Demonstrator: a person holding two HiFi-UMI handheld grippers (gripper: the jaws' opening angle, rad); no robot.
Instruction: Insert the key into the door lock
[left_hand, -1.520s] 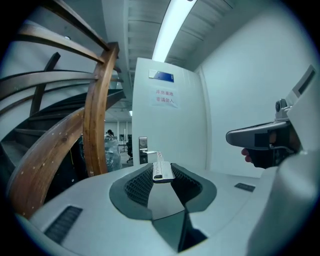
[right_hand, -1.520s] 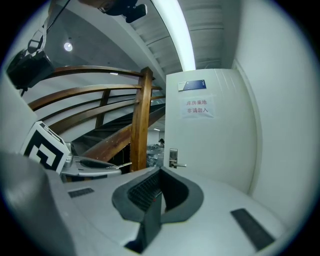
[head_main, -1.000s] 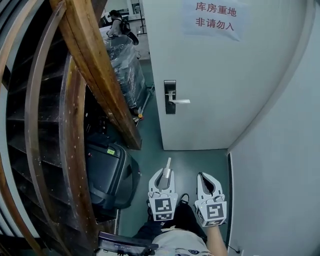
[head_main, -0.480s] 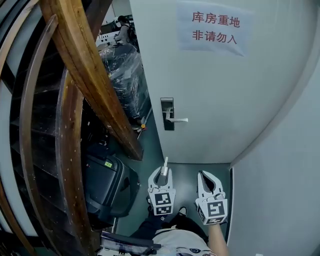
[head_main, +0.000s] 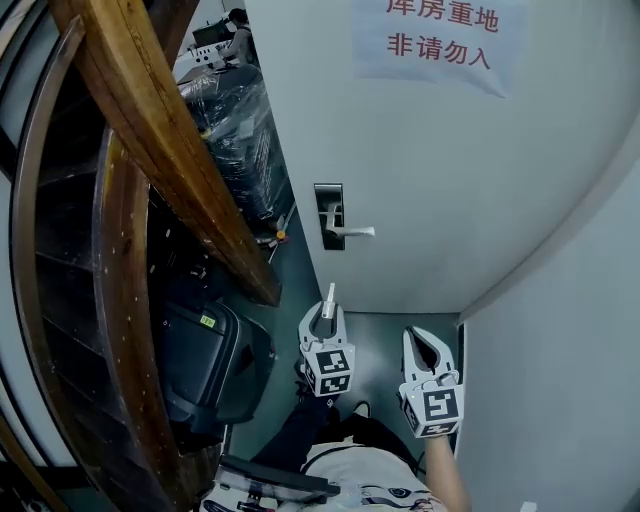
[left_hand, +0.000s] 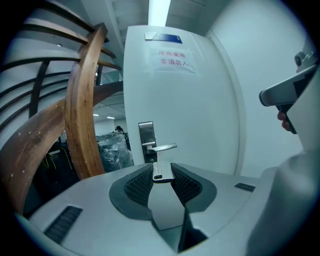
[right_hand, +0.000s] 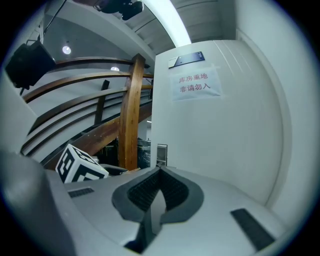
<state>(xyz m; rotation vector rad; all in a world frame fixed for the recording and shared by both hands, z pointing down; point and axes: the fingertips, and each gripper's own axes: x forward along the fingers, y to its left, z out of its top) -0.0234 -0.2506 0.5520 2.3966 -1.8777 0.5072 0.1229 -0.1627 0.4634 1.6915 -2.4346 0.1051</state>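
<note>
A white door carries a dark lock plate with a silver lever handle. My left gripper is shut on a silver key whose blade sticks up toward the lock, well short of it. In the left gripper view the key sits pinched between the ribbed pads, with the lock plate and handle straight ahead. My right gripper is beside it to the right, shut and empty; in its own view the jaws meet at the tips.
A curved wooden stair rail runs down the left. A black case stands on the floor under it. Wrapped goods sit behind the stairs. A white wall closes the right side. A paper notice hangs on the door.
The head view has shifted closer to the door. Both grippers have risen slightly, the left one with the key leading toward the lock.
</note>
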